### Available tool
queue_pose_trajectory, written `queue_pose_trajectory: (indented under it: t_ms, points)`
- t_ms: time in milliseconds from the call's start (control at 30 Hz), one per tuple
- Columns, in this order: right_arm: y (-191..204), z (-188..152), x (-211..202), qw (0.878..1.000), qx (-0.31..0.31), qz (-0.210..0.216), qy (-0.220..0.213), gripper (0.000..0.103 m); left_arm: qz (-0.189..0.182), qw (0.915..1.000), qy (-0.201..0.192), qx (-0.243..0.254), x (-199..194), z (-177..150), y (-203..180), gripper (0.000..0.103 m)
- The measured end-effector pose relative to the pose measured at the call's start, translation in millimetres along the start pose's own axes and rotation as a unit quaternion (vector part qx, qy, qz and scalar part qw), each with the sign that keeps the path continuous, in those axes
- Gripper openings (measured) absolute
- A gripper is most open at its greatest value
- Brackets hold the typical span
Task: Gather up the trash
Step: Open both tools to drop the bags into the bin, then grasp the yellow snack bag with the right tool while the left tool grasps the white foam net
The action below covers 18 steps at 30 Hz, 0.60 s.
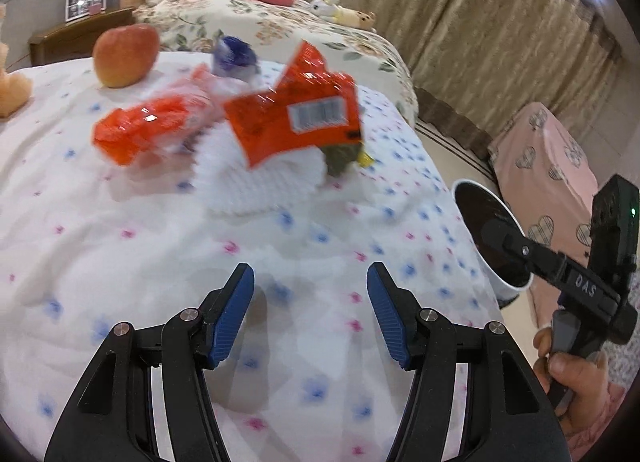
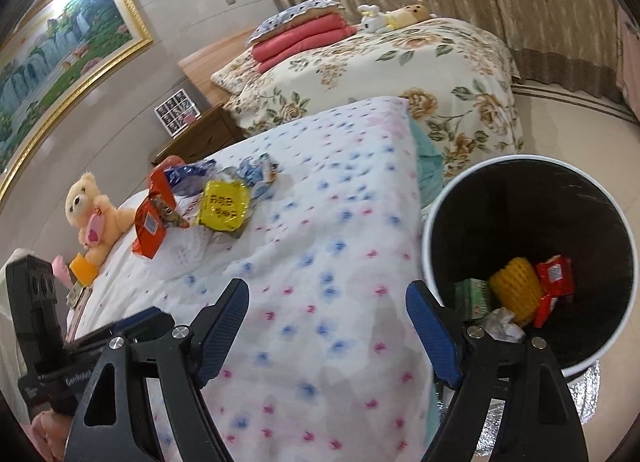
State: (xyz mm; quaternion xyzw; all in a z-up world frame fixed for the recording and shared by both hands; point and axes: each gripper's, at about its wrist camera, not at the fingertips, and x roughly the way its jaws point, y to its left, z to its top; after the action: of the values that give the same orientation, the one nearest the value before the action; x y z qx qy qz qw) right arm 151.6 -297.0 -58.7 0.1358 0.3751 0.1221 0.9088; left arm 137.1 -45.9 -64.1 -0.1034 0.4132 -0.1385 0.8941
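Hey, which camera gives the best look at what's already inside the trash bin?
The right wrist view. It looks down into the trash bin, showing a yellow foam net, a red wrapper, a green packet and crumpled white paper. The left wrist view catches the bin only at an angle, its dark interior partly hidden behind the right gripper.

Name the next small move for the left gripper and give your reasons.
Probably reach the left gripper forward toward the orange wrapper lying on the white foam net. Its jaws stand open and empty over bare bedspread, short of the litter pile. The trash bin beside the bed already holds wrappers, so more trash waits on the bed. The right gripper is open too.
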Motion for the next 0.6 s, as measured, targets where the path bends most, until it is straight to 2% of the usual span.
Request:
queue_pose_trajectory:
  t_ms: [433,600]
  points:
    - [20,6,26,1.000,-0.012,0.018,0.017,0.082,0.042,0.9986,-0.013,-0.028,13,33,36,0.060]
    - [33,18,39,0.999,-0.027,0.028,0.020,0.082,0.044,0.9986,-0.010,-0.026,22,39,44,0.059]
